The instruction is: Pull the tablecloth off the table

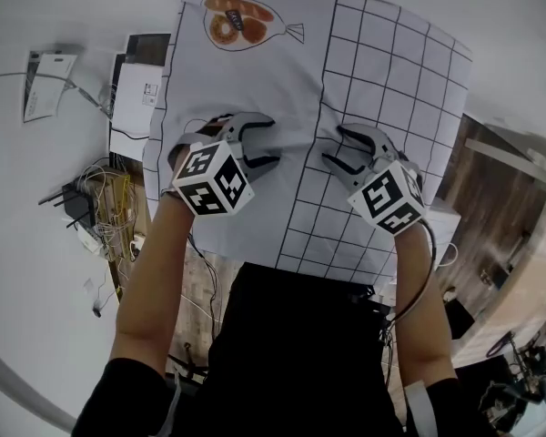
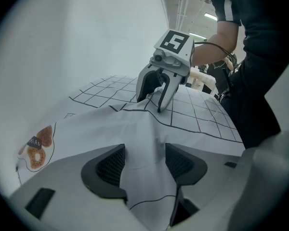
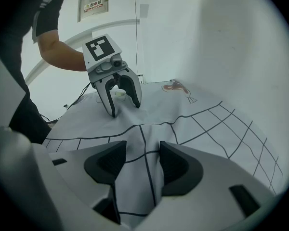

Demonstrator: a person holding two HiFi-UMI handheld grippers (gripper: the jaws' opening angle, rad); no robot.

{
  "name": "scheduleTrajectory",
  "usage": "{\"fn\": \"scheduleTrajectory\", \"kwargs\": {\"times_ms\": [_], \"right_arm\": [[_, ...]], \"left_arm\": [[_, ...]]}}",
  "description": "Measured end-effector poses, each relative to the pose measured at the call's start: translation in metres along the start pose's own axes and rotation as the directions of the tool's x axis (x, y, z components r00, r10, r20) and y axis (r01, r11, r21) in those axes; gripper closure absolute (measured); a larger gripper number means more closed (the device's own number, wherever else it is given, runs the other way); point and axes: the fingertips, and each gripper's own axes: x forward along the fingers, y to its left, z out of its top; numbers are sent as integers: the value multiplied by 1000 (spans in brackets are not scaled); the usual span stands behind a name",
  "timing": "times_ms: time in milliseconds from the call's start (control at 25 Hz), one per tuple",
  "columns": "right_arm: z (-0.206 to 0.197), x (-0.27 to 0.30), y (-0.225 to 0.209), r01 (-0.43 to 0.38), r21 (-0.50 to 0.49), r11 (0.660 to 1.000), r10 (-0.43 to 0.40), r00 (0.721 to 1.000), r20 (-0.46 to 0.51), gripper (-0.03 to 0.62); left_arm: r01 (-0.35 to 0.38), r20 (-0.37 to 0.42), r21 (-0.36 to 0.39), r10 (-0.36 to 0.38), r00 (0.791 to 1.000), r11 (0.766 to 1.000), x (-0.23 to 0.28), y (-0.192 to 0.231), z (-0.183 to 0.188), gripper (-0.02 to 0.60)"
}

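tablecloth (image 1: 255,89) spread ahead, long axis running away from body. left tongs (image 1: 273,141), right tongs (image 1: 334,144) side by side on near half, equally close, each pinching raised fold. pull back toward body likely.

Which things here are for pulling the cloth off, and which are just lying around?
For the job:
- white tablecloth with black grid lines
- left gripper
- right gripper

Just lying around:
- tangled cables
- flat white box
- white paper packet
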Motion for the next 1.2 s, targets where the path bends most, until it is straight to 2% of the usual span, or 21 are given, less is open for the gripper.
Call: {"fn": "scheduleTrajectory", "kwargs": {"times_ms": [720,1000,1200], "right_arm": [[-7,0,21,-23,31,999,23,1000,-8,552],[-8,2,22,-13,39,999,13,1000,-2,565],[-8,0,23,-19,62,998,19,1000,-5,569]], "left_arm": [[-22,-10,-7,22,1000,1000,1,-19,-4,481],[-55,11,4,55,998,998,1,-25,-5,563],[-64,7,-10,64,998,998,1,-25,-4,568]]}}
